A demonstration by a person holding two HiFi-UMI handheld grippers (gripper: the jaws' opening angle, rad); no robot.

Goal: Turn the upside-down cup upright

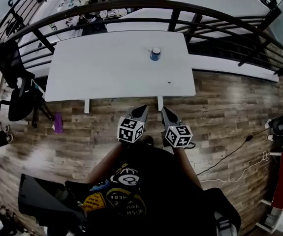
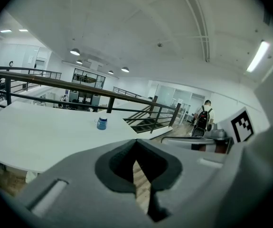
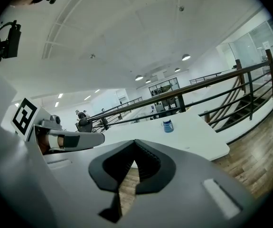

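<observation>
A small blue cup [image 1: 155,54] with a white top stands on the far right part of the white table [image 1: 107,73]; it also shows as the blue cup [image 2: 102,123] in the left gripper view and the blue cup [image 3: 167,125] in the right gripper view. My left gripper [image 1: 143,111] and right gripper [image 1: 165,112] are held side by side before the table's near edge, well short of the cup. Both are shut with nothing between their jaws. Whether the cup is upside down I cannot tell.
A dark metal railing [image 1: 180,18] runs behind the table. A black office chair [image 1: 18,92] stands at the table's left end. A purple object [image 1: 58,122] lies on the wood floor, and cables [image 1: 239,151] trail at the right. A person with a backpack [image 2: 203,118] stands far off.
</observation>
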